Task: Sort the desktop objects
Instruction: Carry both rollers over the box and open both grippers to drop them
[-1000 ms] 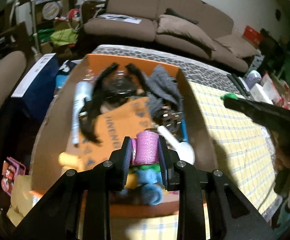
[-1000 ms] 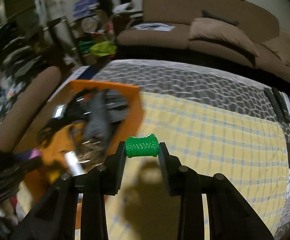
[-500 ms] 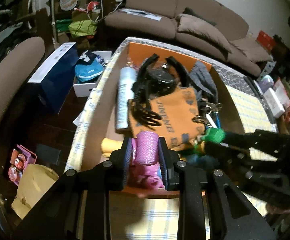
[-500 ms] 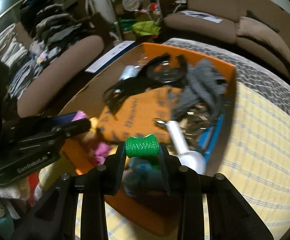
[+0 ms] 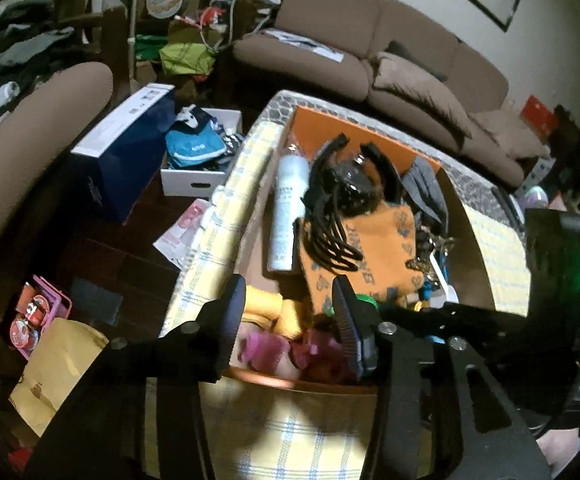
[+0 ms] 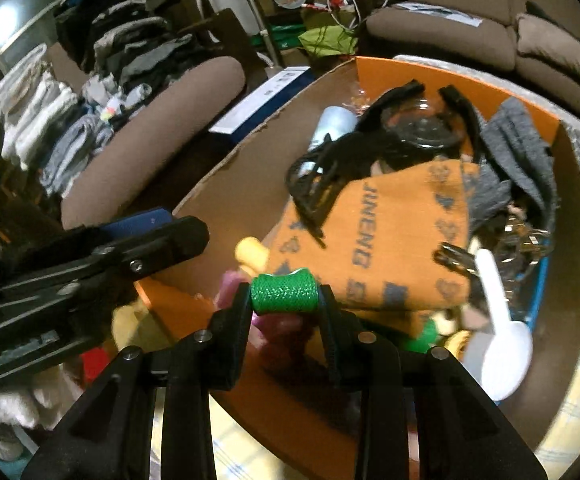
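Both grippers are held over the near end of the orange box (image 5: pixel 346 128), which sits on a yellow checked cloth (image 5: pixel 302 440).

Left gripper (image 5: pixel 290 312): jaws opening, spread, with nothing gripped between them. Pink spools (image 5: pixel 261 350) are seen lying in the box's near corner, below the gap.

Right gripper (image 6: pixel 283 304): jaws pinching a green spool (image 6: pixel 281 294) crosswise at its two ends, held above the box's near edge.

Noted inside the box: a white spray can (image 5: pixel 287 208) along the left wall, a black hair claw (image 5: pixel 330 236), an orange printed cloth (image 6: pixel 402 248), a grey cloth (image 6: pixel 518 148) at the far right corner, and a white spoon (image 6: pixel 502 340) by the right wall.
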`<state>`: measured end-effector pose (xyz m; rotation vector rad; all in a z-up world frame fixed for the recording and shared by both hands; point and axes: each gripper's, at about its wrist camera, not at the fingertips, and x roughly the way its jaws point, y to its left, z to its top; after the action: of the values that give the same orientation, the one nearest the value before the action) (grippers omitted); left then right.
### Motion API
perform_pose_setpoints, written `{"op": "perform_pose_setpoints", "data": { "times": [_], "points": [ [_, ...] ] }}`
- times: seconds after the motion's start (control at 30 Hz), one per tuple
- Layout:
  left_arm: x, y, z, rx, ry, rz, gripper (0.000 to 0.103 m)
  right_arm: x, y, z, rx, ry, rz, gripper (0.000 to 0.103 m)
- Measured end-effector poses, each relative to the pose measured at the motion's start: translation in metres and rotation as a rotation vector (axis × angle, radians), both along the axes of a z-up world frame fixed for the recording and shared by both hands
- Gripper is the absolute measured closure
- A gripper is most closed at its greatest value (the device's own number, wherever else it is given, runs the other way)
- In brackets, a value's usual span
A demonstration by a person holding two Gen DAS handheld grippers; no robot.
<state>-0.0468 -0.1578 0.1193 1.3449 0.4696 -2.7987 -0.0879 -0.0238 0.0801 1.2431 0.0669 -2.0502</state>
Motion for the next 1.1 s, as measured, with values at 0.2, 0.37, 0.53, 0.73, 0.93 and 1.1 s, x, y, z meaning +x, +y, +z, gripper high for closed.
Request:
{"op": "perform_pose_setpoints", "data": {
  "times": [0.2, 0.37, 0.53, 0.73, 0.93, 1.1],
  "points": [
    [0.001, -0.013, 0.003, 0.011, 0.013, 0.047, 0.056, -0.003, -0.009, -0.004, -0.071, -0.039, -0.005, 0.068],
    [0.002, -0.016, 0.002, 0.019, 0.012, 0.053, 0.056, -0.001, -0.013, -0.001, -0.107, -0.042, -0.005, 0.053],
    [0.002, -0.015, 0.002, 0.018, 0.016, 0.051, 0.056, -0.002, -0.009, 0.005, -0.108, -0.025, -0.025, 0.051],
    [0.002, -0.011, 0.003, 0.012, 0.014, 0.043, 0.053, -0.004, 0.003, 0.01, -0.069, 0.007, -0.06, 0.047],
    [0.006, -0.003, 0.007, -0.019, 0.022, 0.047, 0.041, -0.002, 0.016, 0.013, -0.009, 0.038, -0.099, 0.041],
    [0.01, 0.008, 0.009, -0.061, 0.03, 0.034, 0.034, 0.007, 0.031, 0.021, 0.067, 0.102, -0.136, 0.021]
  ]
}}
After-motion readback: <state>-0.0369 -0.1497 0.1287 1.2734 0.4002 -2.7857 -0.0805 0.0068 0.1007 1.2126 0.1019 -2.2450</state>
